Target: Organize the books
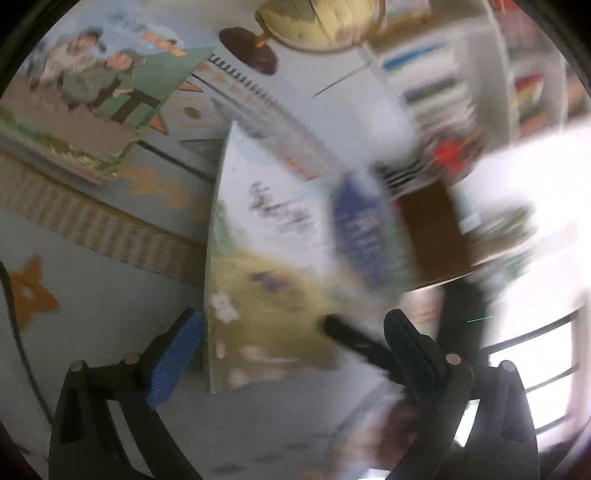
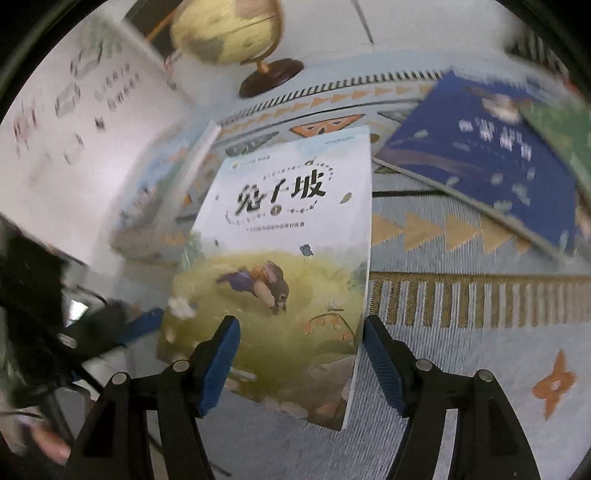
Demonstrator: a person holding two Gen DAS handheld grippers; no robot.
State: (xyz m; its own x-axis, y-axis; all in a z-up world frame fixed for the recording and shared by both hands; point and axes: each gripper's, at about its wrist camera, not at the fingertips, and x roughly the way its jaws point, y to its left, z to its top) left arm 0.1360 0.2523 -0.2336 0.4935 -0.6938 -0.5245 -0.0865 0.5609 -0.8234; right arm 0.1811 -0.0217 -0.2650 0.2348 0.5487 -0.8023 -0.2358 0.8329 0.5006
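A picture book with a running rabbit on a yellow-green hill and a pale sky [image 2: 280, 258] stands tilted between my right gripper's [image 2: 299, 332] wide-open fingers; contact is unclear. The same book [image 1: 258, 280] shows blurred in the left wrist view, between my left gripper's [image 1: 295, 332] open blue-padded fingers, its edge near the left pad [image 1: 173, 362]. A dark blue book [image 2: 487, 166] lies flat at the right with a green book [image 2: 557, 122] over its corner. A book with two uniformed figures [image 1: 88, 96] lies at the upper left.
Everything sits on a light blue patterned rug [image 2: 480, 369]. A yellow globe on a dark wooden base [image 2: 236, 33] stands at the back. A large white sheet or open book [image 2: 85, 122] rises at the left. White shelves with books [image 1: 443, 81] stand at the back right.
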